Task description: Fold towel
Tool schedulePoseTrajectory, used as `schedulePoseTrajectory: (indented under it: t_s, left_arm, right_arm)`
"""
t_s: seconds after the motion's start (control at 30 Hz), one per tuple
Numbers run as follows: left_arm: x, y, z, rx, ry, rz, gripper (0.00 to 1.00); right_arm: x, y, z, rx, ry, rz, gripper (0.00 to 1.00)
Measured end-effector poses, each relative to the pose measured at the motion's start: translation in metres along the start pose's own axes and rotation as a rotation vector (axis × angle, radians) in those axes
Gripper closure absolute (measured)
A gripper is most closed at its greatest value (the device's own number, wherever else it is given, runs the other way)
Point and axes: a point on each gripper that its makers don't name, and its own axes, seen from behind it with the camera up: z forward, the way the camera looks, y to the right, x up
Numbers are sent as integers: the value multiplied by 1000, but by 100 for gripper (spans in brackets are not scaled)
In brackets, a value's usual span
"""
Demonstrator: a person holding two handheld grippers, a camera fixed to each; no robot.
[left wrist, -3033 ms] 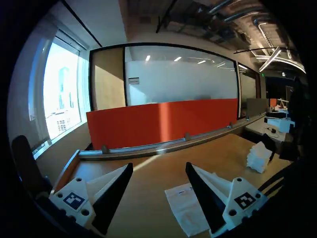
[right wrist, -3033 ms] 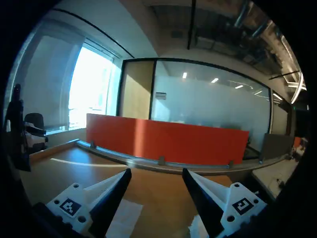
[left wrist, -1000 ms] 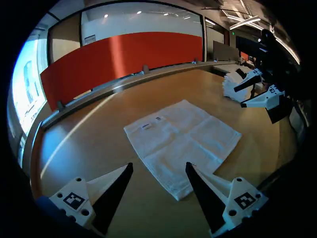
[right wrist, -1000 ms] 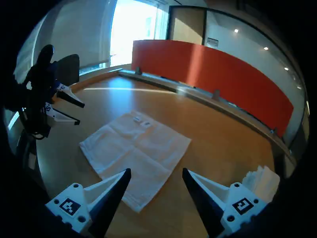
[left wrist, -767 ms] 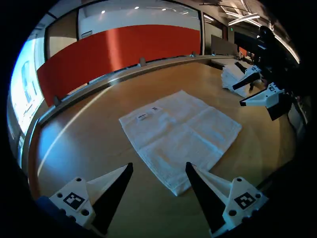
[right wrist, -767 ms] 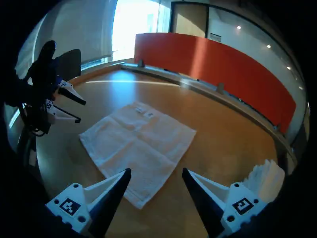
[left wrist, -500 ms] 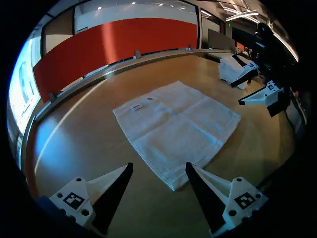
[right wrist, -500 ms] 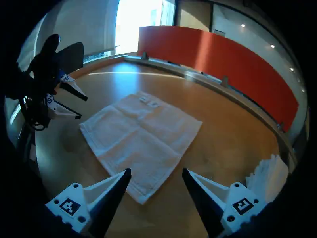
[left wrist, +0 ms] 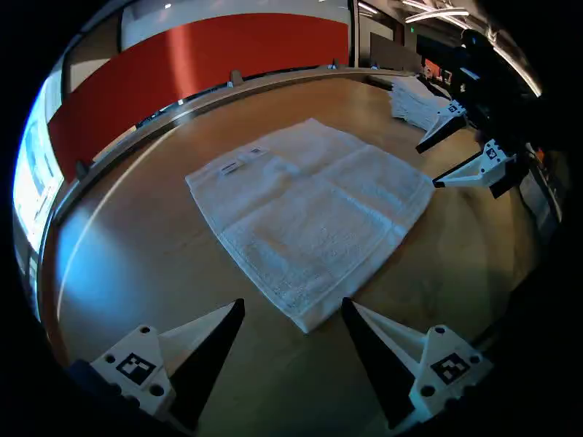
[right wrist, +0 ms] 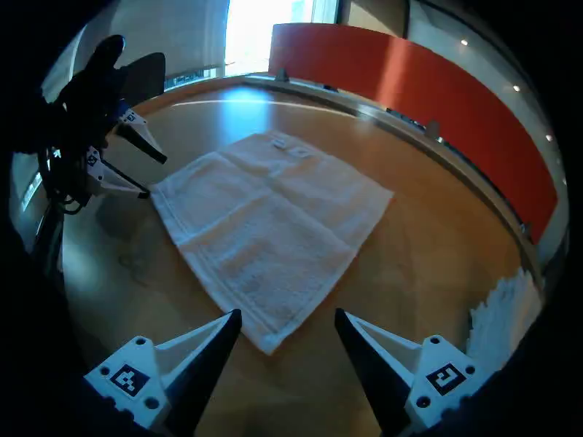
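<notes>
Fingers point(left wrist: 211, 342) spread wide, empty, near towel point(left wrist: 313, 211) corner.

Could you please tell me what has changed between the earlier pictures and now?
Both the left tool and the right tool have tipped down from facing the room and closed in on the towel, each now aimed at a near corner. Neither has taken hold; both are open. The towel stays flat and unfolded on the table; the stack of towels is unmoved.
</notes>
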Motion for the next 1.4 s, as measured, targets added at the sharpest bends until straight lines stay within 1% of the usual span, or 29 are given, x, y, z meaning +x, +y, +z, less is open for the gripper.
schedulePoseTrajectory:
  t_s: [0.27, 0.37, 0.5, 0.6, 0.7, 0.83, 0.97, 1.1, 1.23, 1.4]
  left_arm:
    - [-9, 5, 8, -21, -36, -2, 2]
    - [-9, 6, 9, -26, -38, -3, 2]
    - [-10, 6, 9, -30, -43, -19, 2]
    - [-11, 6, 9, -31, -38, -34, 1]
    - [-11, 7, 9, -28, -35, -31, 2]
    - [-11, 7, 9, -29, -42, -36, 3]
    - [-11, 9, 9, -29, -46, -34, 9]
    - [-11, 12, 9, -29, -51, -35, 17]
    - [-10, 14, 9, -29, -58, -36, 22]
    - [-9, 17, 8, -30, -62, -37, 30]
  right_arm:
    - [-10, -3, 4, 18, -26, -5, 3]
    - [-13, -4, 5, 22, -31, -8, 4]
    - [-16, -3, 6, 24, -36, -11, 6]
    - [-16, -5, 6, 35, -36, -8, 9]
    - [-17, -8, 5, 46, -37, -2, 13]
    - [-18, -12, 5, 63, -36, 8, 21]
    - [-18, -16, 6, 82, -34, 28, 33]
    - [-19, -17, 5, 86, -32, 40, 38]
    - [-19, -18, 5, 93, -36, 30, 45]
    - [-18, -20, 5, 101, -40, 19, 50]
